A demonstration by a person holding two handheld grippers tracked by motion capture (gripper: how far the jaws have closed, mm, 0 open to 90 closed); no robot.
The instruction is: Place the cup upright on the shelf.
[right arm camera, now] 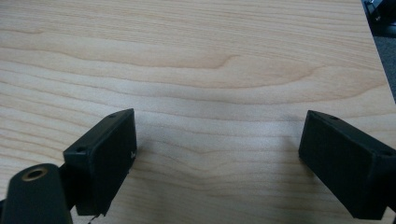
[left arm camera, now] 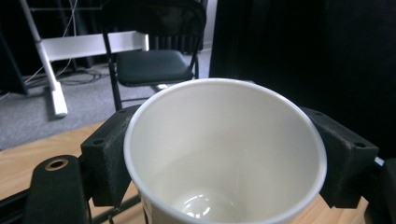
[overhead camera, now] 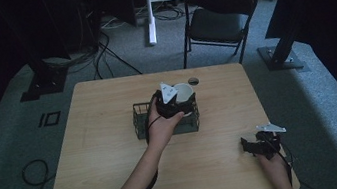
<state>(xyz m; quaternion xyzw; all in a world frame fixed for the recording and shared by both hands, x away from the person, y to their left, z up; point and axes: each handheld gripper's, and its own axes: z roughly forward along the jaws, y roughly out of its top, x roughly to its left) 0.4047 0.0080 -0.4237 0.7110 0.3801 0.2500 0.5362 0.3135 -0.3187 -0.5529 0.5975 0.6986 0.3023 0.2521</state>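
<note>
A person seated at a light wooden table (overhead camera: 118, 178) worked with a hand-held gripper in each hand. At the centre of the high view, the left gripper (overhead camera: 174, 104) was clamped on a white paper cup (overhead camera: 185, 92), holding it over the right end of a dark wire basket (overhead camera: 141, 123) that stood on the tabletop; whether the cup's base touched the basket could not be made out. In the left gripper view, the paper cup (left arm camera: 224, 154) sat squarely between the two black jaws, one pressed against each side of its wall, its open mouth facing the camera and its empty bottom visible low in the frame.

The right gripper (overhead camera: 251, 145) hovered low at the lower right of the high view, near the table's front edge and well apart from the cup and basket. In the right gripper view, the right gripper (right arm camera: 219, 163) had its jaws spread wide with nothing between them but bare wood grain.

A black folding chair (overhead camera: 218, 16) stood beyond the table at the upper centre of the high view.
</note>
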